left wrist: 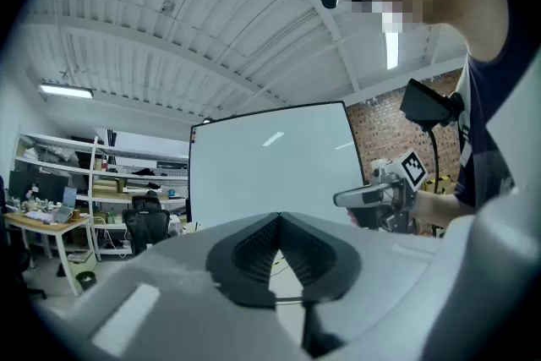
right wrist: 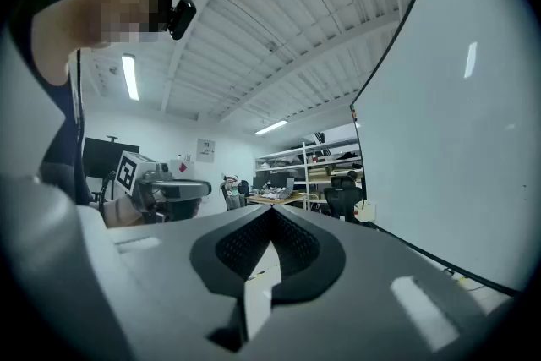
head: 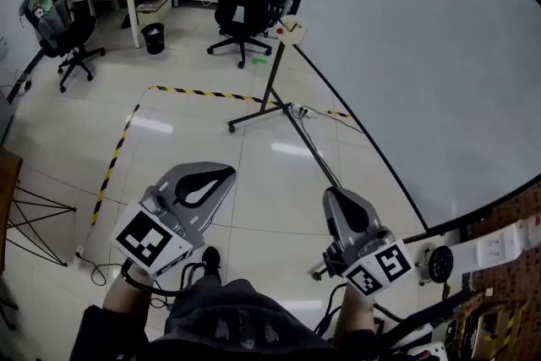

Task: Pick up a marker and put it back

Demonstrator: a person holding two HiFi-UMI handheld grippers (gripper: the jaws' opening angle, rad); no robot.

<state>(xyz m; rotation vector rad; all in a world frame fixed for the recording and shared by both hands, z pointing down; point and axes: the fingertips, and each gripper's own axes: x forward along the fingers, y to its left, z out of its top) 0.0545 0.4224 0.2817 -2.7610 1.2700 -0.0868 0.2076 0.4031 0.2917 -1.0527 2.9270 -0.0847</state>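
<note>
Marker can't be made out in any view, so you can't place it against either tool. Your left tool and right tool are both clenched on nothing, above the floor, whiteboard beside your right tool.

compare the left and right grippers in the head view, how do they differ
The left gripper is turned broadside up, showing the dark hollow between its jaws; the right gripper shows a narrower side. The left gripper sits farther from the whiteboard than the right gripper. Both have jaws shut on nothing.
</note>
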